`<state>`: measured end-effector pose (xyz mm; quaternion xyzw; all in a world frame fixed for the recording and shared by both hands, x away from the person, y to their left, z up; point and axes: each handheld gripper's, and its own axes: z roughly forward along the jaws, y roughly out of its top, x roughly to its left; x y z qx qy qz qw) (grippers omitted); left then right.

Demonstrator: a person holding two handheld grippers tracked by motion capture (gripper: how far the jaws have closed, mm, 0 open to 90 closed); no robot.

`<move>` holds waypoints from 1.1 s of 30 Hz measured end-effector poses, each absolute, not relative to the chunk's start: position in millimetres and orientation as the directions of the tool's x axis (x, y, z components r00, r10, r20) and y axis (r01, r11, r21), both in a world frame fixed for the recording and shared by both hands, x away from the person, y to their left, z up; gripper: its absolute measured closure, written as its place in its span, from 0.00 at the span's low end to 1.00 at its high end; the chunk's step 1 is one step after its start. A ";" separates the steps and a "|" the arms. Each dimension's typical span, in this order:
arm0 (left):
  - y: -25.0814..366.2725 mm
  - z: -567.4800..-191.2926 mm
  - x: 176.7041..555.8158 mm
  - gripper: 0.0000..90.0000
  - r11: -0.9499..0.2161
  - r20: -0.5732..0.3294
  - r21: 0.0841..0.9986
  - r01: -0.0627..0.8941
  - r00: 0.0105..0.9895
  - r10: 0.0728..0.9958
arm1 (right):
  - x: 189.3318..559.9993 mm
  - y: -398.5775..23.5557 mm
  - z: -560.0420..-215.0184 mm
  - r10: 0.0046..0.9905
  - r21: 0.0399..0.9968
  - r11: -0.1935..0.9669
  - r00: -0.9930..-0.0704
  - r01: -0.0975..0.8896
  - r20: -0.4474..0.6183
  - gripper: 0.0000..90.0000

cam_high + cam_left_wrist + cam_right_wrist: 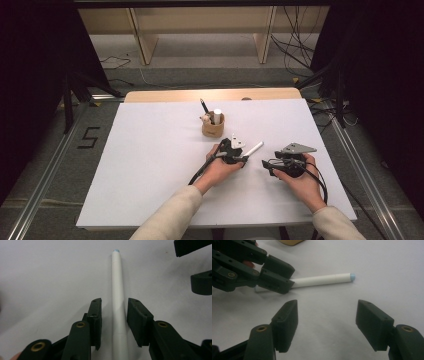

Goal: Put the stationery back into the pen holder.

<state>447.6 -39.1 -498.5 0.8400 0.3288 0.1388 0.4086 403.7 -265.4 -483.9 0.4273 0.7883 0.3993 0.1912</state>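
Near the middle of the white table (150, 165), a little toward its right edge, we see a slim white pen (118, 297) lying flat on the matte, paper-like surface. It is a smooth cylinder with a small pale-blue tip (the tip points toward the table's far right corner). The left gripper (113, 315) straddles the pen's rear half: its black, blocky jaws stand narrow on either side of the barrel, one pad looks to touch it, while a sliver of gap shows at the other, so we cannot call it a firm hold. The left hand (220, 170) reaches in from the near edge, the forearm in a cream sleeve angled toward the far right corner, the gripper held low and nearly level. The right gripper (327, 322) rests just beside the pen's tip end, toward the right edge, its jaws wide with nothing between them. The right hand (300, 182) cups it from the near side. Behind the pen, toward the far edge, stands a round tan holder (212, 127) with pens upright in it.
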 end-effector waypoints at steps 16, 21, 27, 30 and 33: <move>-42.3 -498.0 444.7 0.81 -0.466 -0.012 0.775 0.426 0.747 0.664 | 403.7 -264.5 -484.7 0.823 0.788 0.317 -0.566 0.527 0.047 0.39; -43.6 -497.8 443.4 0.87 -0.474 -0.004 0.773 0.421 0.752 0.659 | 403.5 -264.8 -484.4 0.824 0.790 0.316 -0.565 0.526 0.047 0.39; -44.2 -497.6 443.1 0.87 -0.480 0.004 0.772 0.417 0.752 0.659 | 403.6 -264.6 -484.7 0.823 0.789 0.316 -0.567 0.527 0.049 0.39; -45.1 -497.7 441.9 0.87 -0.484 0.014 0.772 0.411 0.751 0.660 | 403.7 -264.9 -484.6 0.823 0.789 0.317 -0.566 0.527 0.048 0.39; -45.7 -497.9 441.2 0.88 -0.484 0.020 0.774 0.408 0.748 0.664 | 403.8 -265.0 -484.6 0.824 0.787 0.317 -0.565 0.529 0.048 0.39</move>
